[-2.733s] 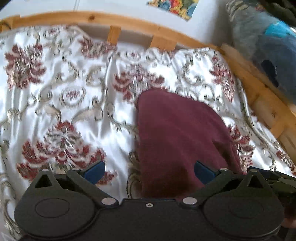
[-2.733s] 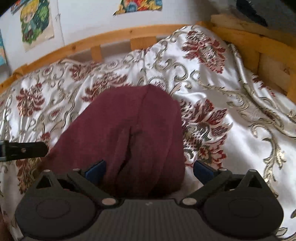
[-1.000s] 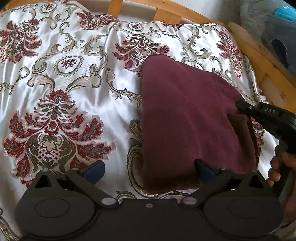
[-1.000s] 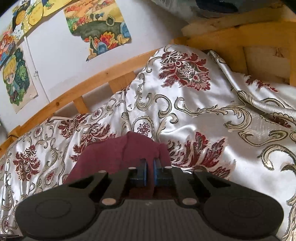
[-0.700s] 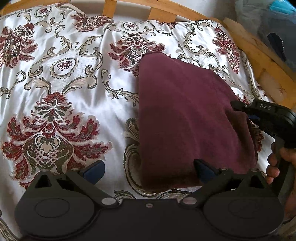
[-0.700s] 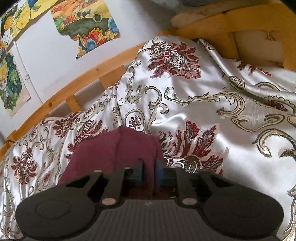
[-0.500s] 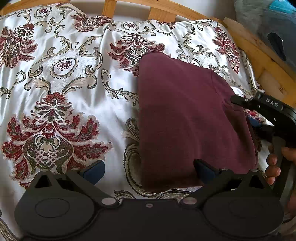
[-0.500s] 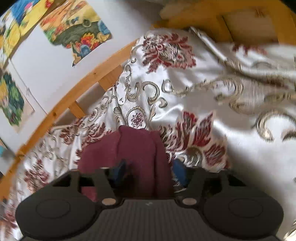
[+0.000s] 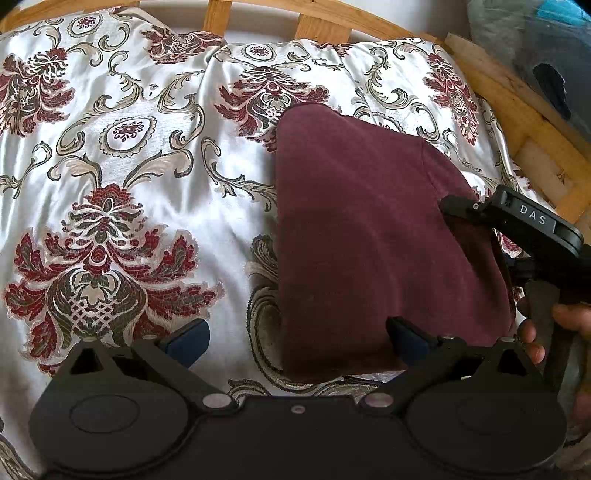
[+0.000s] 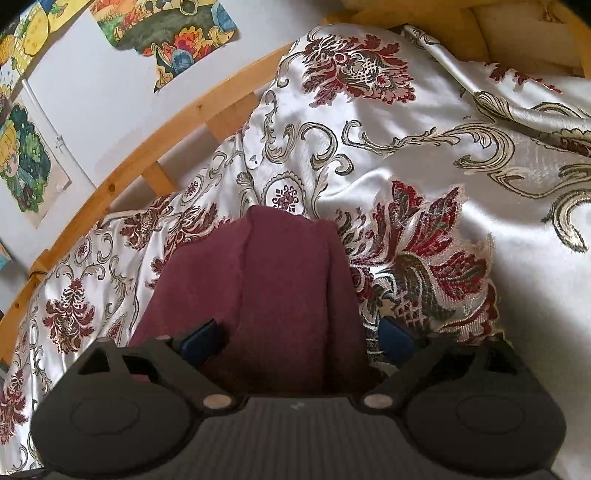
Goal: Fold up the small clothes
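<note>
While maroon garment [image 9: 369, 236] lies folded on bedspread [image 9: 122, 177], both claws gape, empty.

1. The left hand-held gripper [image 9: 297, 338] is matte black plastic: two round discs, silver pivot screws, angled link arms, dark blue pads.
2. The right hand-held gripper [image 10: 297, 338] has the same build, plus a ribbed black centre plate.
3. From the left wrist view, its black side carries white "DAS" lettering.

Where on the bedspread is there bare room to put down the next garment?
Widest bare patch: bedspread left of the maroon garment, up to the wooden rail. Right of the garment it is crowded: right gripper, jaws just opened, then the bed frame.
</note>
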Motion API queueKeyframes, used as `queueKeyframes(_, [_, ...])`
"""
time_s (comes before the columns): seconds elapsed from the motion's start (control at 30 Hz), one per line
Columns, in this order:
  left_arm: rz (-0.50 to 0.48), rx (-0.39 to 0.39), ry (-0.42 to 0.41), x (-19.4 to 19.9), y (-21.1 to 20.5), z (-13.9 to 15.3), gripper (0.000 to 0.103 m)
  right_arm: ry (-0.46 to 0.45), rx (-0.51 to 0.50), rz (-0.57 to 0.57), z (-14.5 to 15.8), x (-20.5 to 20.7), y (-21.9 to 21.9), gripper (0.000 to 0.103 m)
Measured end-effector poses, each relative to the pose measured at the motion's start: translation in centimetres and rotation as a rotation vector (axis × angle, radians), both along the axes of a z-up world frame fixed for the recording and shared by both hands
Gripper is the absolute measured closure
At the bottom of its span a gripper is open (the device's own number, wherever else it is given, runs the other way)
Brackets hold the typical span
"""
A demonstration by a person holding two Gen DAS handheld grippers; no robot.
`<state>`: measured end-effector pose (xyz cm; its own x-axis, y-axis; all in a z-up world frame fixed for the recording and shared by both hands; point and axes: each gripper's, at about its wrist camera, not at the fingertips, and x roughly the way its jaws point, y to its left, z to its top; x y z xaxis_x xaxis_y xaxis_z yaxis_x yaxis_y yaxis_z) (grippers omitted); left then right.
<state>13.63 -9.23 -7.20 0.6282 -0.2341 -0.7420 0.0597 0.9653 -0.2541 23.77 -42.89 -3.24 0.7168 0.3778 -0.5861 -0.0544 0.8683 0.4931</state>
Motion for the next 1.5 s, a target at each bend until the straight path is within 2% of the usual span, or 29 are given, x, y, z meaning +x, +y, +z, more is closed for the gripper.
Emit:
queueKeyframes(0.43, [0.005,-0.013,0.005,0.0,0.1,-0.1,0.001,0.008,-0.075,-0.009,0.1,0.0,0.2,0.016])
queueKeyframes(0.63, [0.005,-0.058,0.017,0.1,0.5,0.0,0.001,0.006,-0.063,0.004,0.1,0.0,0.2,0.028])
queueKeyframes(0.8, [0.013,-0.130,0.000,0.6,2.0,1.2,0.001,0.011,-0.044,0.004,0.0,-0.1,0.1,0.032])
queueKeyframes(0.9, [0.042,-0.199,-0.007,1.6,3.3,1.9,0.001,0.016,-0.027,0.003,0.0,0.0,-0.1,0.034])
queueKeyframes(1.0, [0.027,-0.259,0.006,3.1,4.2,2.0,0.001,0.018,-0.022,0.001,-0.1,0.0,-0.1,0.034])
queueKeyframes(1.17, [-0.008,-0.325,0.074,5.7,4.8,1.3,0.001,0.017,-0.021,0.001,-0.2,0.0,0.0,0.034])
queueKeyframes(1.33, [-0.018,-0.453,0.168,7.4,5.6,-0.3,0.007,0.017,-0.012,0.000,-0.4,0.0,-0.1,0.033])
queueKeyframes(1.5, [0.005,-0.471,0.187,7.9,5.7,-0.9,0.009,0.014,-0.016,0.000,-0.4,0.0,-0.1,0.033])
